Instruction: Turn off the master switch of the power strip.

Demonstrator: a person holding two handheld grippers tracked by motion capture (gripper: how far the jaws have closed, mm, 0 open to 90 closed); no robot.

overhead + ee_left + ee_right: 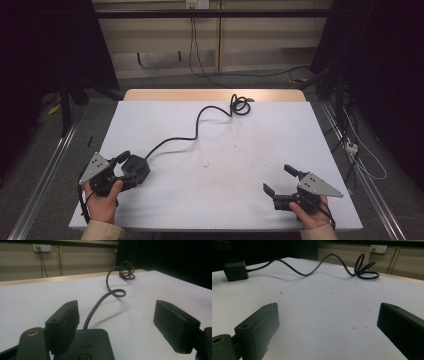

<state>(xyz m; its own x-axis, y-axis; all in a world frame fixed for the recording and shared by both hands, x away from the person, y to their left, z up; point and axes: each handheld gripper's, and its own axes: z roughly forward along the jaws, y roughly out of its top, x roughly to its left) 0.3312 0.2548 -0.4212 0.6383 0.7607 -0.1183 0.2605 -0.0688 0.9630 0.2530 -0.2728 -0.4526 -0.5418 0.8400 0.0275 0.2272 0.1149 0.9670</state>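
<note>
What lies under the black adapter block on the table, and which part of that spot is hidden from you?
Under the black adapter block lies the white table sheet. Its cable runs off toward the far edge. The block covers the sheet directly beneath it, so anything there is hidden.

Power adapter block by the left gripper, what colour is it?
Black, like its cable; the power adapter block shows best in the right gripper view.

White table (pixel 280 150) — black power adapter (pixel 136 167) near left edge, cable (pixel 197 125) trailing.

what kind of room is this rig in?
Likely a lab or data-collection bay: a white-topped table bare but for a black adapter and its cable, dark curtains at the sides, wall sockets behind.
</note>
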